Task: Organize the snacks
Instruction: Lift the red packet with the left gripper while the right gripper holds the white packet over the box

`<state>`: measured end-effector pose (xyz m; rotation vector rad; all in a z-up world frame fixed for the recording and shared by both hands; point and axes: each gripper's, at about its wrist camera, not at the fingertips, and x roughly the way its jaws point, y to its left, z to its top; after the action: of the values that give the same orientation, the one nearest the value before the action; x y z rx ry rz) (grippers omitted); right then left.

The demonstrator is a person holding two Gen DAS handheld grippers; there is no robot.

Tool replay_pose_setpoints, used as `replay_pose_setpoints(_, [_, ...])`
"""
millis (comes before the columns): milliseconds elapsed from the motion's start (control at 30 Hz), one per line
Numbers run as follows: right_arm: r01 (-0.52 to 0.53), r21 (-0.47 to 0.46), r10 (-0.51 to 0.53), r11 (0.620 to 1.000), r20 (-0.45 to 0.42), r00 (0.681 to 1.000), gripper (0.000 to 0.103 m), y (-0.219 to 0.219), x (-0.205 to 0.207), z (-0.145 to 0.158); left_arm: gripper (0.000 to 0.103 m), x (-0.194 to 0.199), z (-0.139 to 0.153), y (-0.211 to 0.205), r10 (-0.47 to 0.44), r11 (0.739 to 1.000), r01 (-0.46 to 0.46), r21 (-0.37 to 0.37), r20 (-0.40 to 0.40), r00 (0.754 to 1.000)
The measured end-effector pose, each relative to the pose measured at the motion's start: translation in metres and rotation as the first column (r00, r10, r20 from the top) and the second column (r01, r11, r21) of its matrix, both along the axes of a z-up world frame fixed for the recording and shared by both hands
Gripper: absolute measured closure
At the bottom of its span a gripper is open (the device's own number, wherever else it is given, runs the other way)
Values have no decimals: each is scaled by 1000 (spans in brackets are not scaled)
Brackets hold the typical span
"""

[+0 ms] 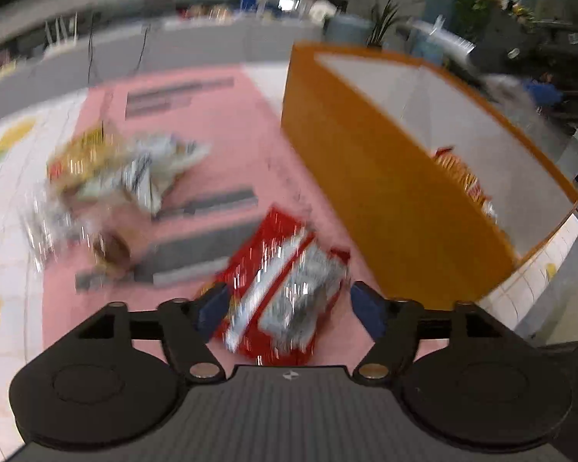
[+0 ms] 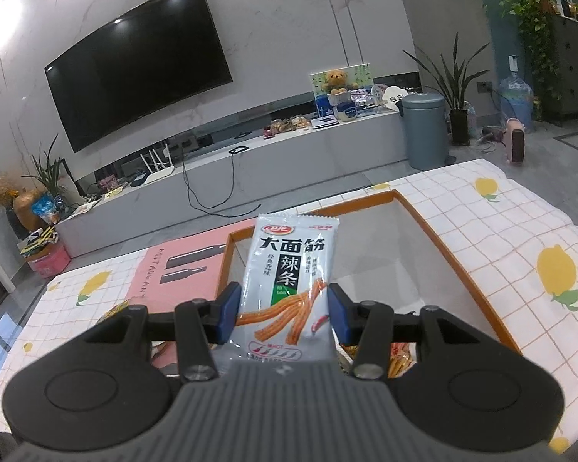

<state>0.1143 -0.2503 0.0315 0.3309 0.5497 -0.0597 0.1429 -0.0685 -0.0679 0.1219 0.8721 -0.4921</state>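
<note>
The left wrist view is blurred. A red and silver snack packet [image 1: 285,285] lies on the pink mat [image 1: 219,127] between the wide-apart jaws of my left gripper [image 1: 289,308]; a gap shows beside the right pad, so it stands open. More snack packets lie in a pile [image 1: 108,177] to the left. An orange-walled box [image 1: 370,177] stands on the right with a red and yellow packet [image 1: 462,181] inside. My right gripper [image 2: 283,312] is shut on an upright white spicy-strip packet [image 2: 289,277], held above the near left part of the orange box [image 2: 458,265].
A lemon-print checked tablecloth [image 2: 520,231] covers the table, with its far edge just behind the box. Beyond stand a low TV cabinet [image 2: 250,161], a grey bin [image 2: 424,131] and potted plants [image 2: 458,88]. Some snacks [image 2: 397,358] lie in the box under my right gripper.
</note>
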Motion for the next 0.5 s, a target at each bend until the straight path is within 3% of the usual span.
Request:
replay_pose_setpoints(100, [-9, 6, 9, 1000, 1, 1000, 56, 0, 2, 1, 16, -5, -3, -18, -101, 987, 86, 138, 107, 989])
replay_pose_setpoints(167, [4, 4, -4, 1000, 0, 1000, 56, -2, 1, 1, 16, -6, -10, -31, -209, 953, 166, 254, 151, 966])
replay_pose_setpoints(233, [18, 9, -18, 1000, -2, 1000, 56, -6, 2, 1, 16, -2, -16, -40, -261, 930, 203, 306, 164, 951])
replay_pose_setpoints(367, [38, 24, -38, 999, 0, 999, 56, -11, 3, 1, 16, 17, -30, -49, -293, 918, 251, 306, 98, 951])
replay_pose_setpoints(500, [34, 25, -33, 999, -11, 999, 56, -9, 4, -2, 11, 33, -38, -47, -272, 934, 251, 254, 50, 961])
